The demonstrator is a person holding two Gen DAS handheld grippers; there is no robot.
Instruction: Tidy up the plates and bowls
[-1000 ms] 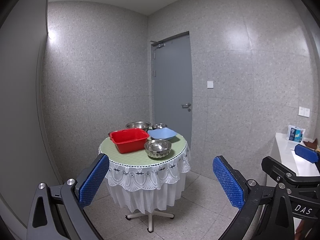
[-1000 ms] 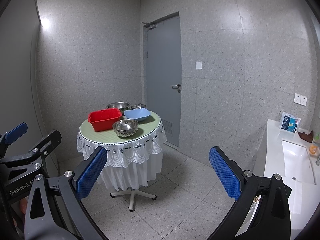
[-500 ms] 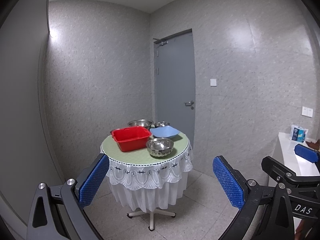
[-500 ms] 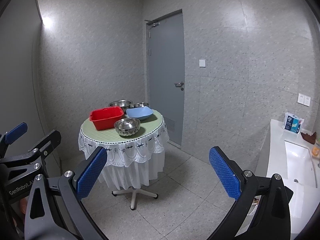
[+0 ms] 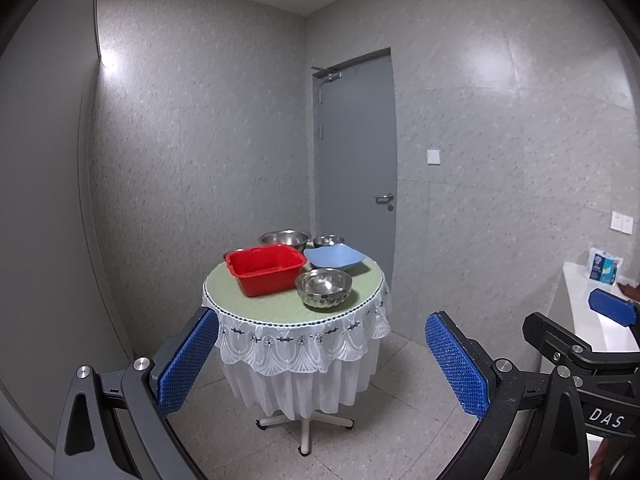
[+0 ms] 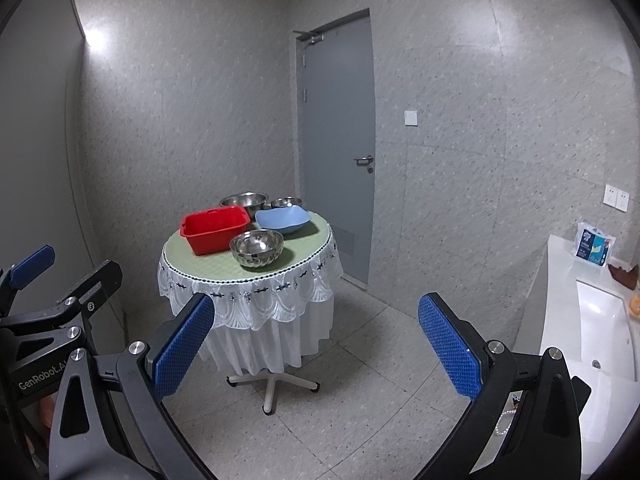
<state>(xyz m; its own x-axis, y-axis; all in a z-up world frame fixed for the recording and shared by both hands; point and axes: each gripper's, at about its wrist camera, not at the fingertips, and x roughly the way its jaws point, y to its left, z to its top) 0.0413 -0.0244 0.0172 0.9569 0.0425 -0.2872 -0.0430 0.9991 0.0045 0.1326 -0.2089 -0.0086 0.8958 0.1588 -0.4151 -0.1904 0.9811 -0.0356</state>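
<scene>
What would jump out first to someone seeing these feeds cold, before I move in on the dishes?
The red tub draws the eye first, sitting at the left of the round lace-skirted table in mid-room. Beside it, the blue dish lies toward the right, a patterned steel bowl stands nearest the cameras, and two more steel bowls sit behind. Both the left gripper and right gripper are open and empty, well short of the table.

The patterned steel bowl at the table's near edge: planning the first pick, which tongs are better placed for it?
Left, marginally. The steel bowl lies nearly centred between the left tongs; for the right tongs it sits off to the left. Both are open, empty and far from the table.
</scene>
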